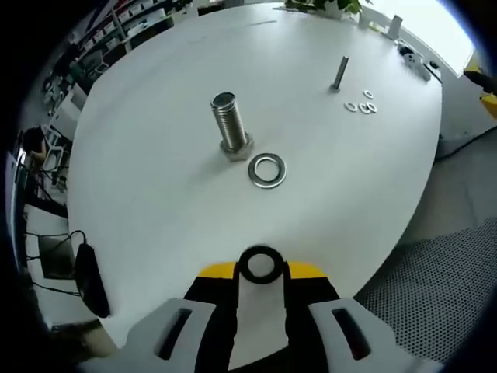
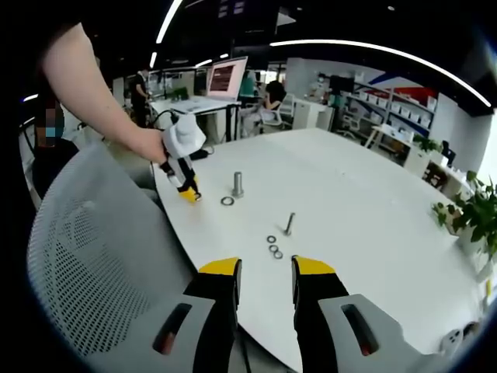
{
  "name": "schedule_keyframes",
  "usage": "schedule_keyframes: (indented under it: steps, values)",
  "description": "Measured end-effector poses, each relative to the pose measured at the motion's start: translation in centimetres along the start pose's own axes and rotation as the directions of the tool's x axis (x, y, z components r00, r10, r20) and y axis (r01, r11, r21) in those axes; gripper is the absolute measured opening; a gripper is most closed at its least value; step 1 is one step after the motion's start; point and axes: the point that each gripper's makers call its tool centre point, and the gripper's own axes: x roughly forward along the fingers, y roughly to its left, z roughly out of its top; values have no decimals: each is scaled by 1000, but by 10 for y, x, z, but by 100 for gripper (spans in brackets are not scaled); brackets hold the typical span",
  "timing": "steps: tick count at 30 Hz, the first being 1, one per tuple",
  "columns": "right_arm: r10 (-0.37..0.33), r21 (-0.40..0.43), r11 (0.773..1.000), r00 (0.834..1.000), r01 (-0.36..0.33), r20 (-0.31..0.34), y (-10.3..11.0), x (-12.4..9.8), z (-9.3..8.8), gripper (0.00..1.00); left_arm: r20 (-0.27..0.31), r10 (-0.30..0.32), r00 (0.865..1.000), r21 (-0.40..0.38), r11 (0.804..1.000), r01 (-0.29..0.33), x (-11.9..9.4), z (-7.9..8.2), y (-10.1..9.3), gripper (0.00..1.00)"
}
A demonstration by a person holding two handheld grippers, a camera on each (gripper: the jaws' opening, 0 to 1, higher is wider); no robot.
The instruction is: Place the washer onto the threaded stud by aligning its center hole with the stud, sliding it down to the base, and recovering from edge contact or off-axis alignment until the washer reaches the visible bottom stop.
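Left gripper view, near to far from the big stud. Left claw [image 1: 260, 272] at bottom edge, jaws pressed together, yellow tips meeting around a dark ring-shaped thing [image 1: 260, 264] whose nature can't be told; hovering over white tabletop [image 1: 155, 210], well short of the stud. Large washer [image 1: 267, 170] lying flat on tabletop, just beside the stud's hex base on the claw side, not threaded on, hole open to the tabletop. Threaded stud [image 1: 230, 123] standing upright on its hex base, top bare. Farther past stud, toward far right: thin bolt [image 1: 340, 73] standing upright, w/ three small washers [image 1: 361, 104] flat in a loose cluster just beside it. Potted plant [image 1: 322, 6] at tabletop's far edge. Black cable w/ dark block [image 1: 89, 278] off tabletop's edge, on claw side of stud.

Right gripper view: right claw [image 2: 265, 281] at bottom, jaws spread w/ a clear gap, nothing between, held over near tabletop edge. Mesh chair back [image 2: 93, 256] beside it. Small washers and thin bolt next, then large washer, stud just beyond it. Left claw in a person's hand [image 2: 151, 144] near the large washer, tips down close to tabletop; contact can't be told. Office desks, monitor [image 2: 225, 78], shelving farther back.
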Motion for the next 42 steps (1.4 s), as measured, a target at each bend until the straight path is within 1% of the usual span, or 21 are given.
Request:
schedule_keyframes:
  steps: [2,4,7,10,15,18,23,27,30,36,40,42]
  values:
    - [-1,0,1000,1000,1,0,0,0,0,28,6,9,1000,17,1000,-9,0,3,2,20]
    - [-2,1,1000,1000,2,1,0,0,0,28,15,6,1000,3,1000,-6,-1,6,3,20]
    - [1,0,1000,1000,-1,-2,0,0,0,28,18,-5,1000,-3,1000,5,0,8,-1,20]
    - [0,-1,1000,1000,0,0,0,0,0,28,25,-4,1000,11,1000,4,-1,11,-2,20]
    - [1,1,1000,1000,-1,0,0,0,0,28,60,5,998,16,1000,-6,-8,22,0,20]
    - [2,0,1000,1000,-2,1,0,0,0,28,86,7,996,21,1000,-9,-15,34,3,20]
    - [2,1,1000,1000,-2,2,0,0,1,28,146,22,989,30,999,-26,-28,59,11,20]
    - [2,-1,1000,1000,-2,0,0,0,0,28,171,30,985,32,999,-36,-34,73,14,20]
    - [-1,1,1000,1000,1,1,-1,0,0,28,194,31,980,19,999,-35,-37,83,17,20]
    - [-3,3,1000,1000,3,5,-1,-1,1,28,212,37,977,45,998,-48,-39,101,19,20]
    - [-6,3,1000,1000,6,3,-1,-1,1,28,222,40,974,52,997,-53,-40,110,19,19]
    - [-7,2,1000,1000,7,1,-1,0,0,28,216,38,976,59,997,-52,-38,112,20,19]
